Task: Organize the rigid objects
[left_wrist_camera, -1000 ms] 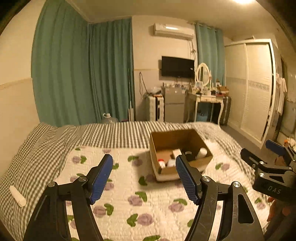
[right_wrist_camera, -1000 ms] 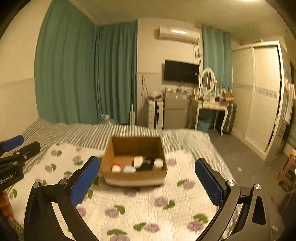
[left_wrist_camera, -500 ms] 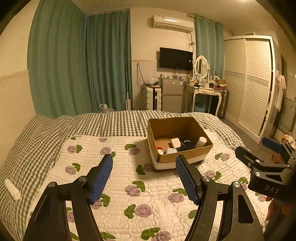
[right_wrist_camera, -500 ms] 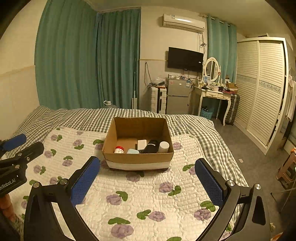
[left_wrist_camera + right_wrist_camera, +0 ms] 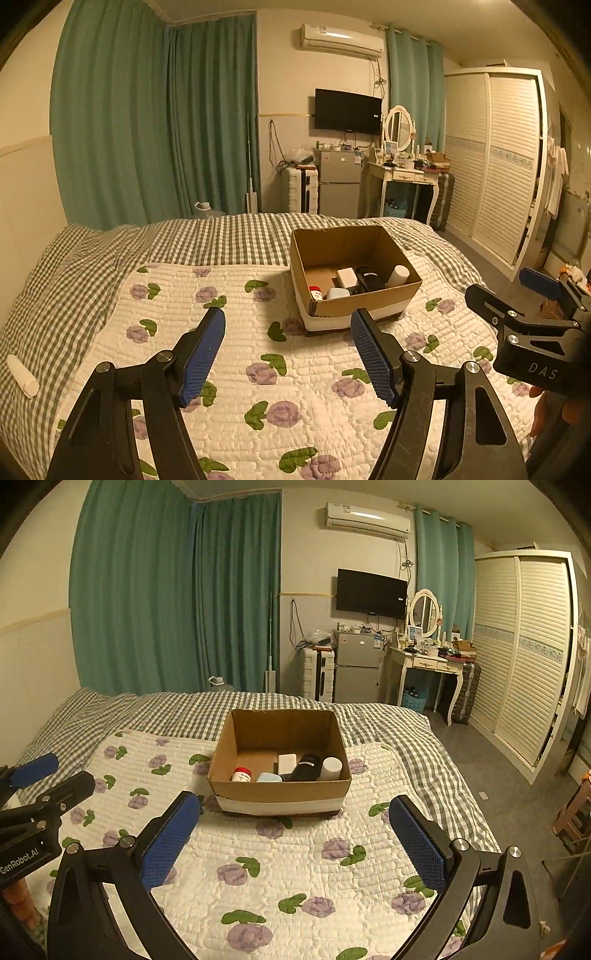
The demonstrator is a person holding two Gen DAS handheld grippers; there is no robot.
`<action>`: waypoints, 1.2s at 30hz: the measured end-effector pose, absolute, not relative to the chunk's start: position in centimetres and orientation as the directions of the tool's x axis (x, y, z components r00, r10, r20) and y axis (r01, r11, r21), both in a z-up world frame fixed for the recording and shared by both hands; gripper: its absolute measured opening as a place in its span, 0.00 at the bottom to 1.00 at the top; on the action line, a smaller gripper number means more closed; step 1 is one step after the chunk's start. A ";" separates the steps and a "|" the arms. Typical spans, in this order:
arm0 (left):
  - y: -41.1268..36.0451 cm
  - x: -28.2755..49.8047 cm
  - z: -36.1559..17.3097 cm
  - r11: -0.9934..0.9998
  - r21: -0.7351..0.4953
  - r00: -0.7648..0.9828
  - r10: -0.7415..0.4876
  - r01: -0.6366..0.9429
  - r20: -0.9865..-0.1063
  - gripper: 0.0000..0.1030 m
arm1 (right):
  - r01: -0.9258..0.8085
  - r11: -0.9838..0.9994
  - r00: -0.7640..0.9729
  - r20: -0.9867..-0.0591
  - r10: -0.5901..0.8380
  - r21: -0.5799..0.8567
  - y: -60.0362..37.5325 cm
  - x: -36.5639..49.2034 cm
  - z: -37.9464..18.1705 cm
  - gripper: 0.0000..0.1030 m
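A brown cardboard box (image 5: 280,794) (image 5: 365,299) sits on the flowered quilt, ahead of both grippers. Inside it lie a red-capped white jar (image 5: 242,774), a pale blue item (image 5: 269,777), a white block (image 5: 287,762), a black bottle (image 5: 307,766) and a white cylinder (image 5: 330,768). My left gripper (image 5: 288,332) stands open over the quilt, nothing between its blue pads. My right gripper (image 5: 293,821) is open too, wider, with the box's front just beyond its tips. A white tube (image 5: 23,374) lies alone on the checked cover at the far left.
The flowered quilt (image 5: 280,867) covers a checked bedspread (image 5: 74,266). Beyond the bed stand teal curtains (image 5: 177,598), a small fridge (image 5: 356,672), a dressing table (image 5: 428,664) and a white wardrobe (image 5: 524,653). Bare floor (image 5: 491,760) runs along the bed's right side.
Both views have tilted downward, so the box and quilt sit higher and show more fully. Both grippers stay open and empty.
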State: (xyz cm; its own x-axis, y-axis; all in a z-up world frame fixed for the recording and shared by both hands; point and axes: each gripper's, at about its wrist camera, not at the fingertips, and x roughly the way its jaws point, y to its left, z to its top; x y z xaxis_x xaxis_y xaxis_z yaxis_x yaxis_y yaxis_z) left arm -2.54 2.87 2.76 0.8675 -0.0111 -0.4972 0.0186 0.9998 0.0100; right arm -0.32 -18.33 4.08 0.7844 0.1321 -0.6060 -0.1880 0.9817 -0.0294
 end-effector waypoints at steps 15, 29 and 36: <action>2.9 -2.6 2.6 1.000 0.012 0.860 -0.004 0.011 -0.509 0.71 | -0.184 0.983 0.773 -0.621 0.130 -0.022 -18.4 -0.1 3.8 1.00; 3.1 -2.5 2.6 1.000 0.015 0.860 -0.001 0.010 -0.511 0.71 | -0.183 0.983 0.772 -0.622 0.131 -0.021 -18.4 -0.1 3.8 1.00; 3.0 -2.5 2.6 1.000 0.017 0.857 0.001 0.008 -0.516 0.71 | -0.184 0.983 0.770 -0.624 0.130 -0.022 -18.3 -0.2 3.7 1.00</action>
State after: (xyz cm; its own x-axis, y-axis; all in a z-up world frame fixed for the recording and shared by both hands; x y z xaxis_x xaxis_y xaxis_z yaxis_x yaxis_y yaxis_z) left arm -2.55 3.04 2.62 0.8568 0.0015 -0.5156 0.0085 0.9998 0.0169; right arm -0.23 -18.33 3.67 0.7701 0.1305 -0.6244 -0.1841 0.9827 -0.0218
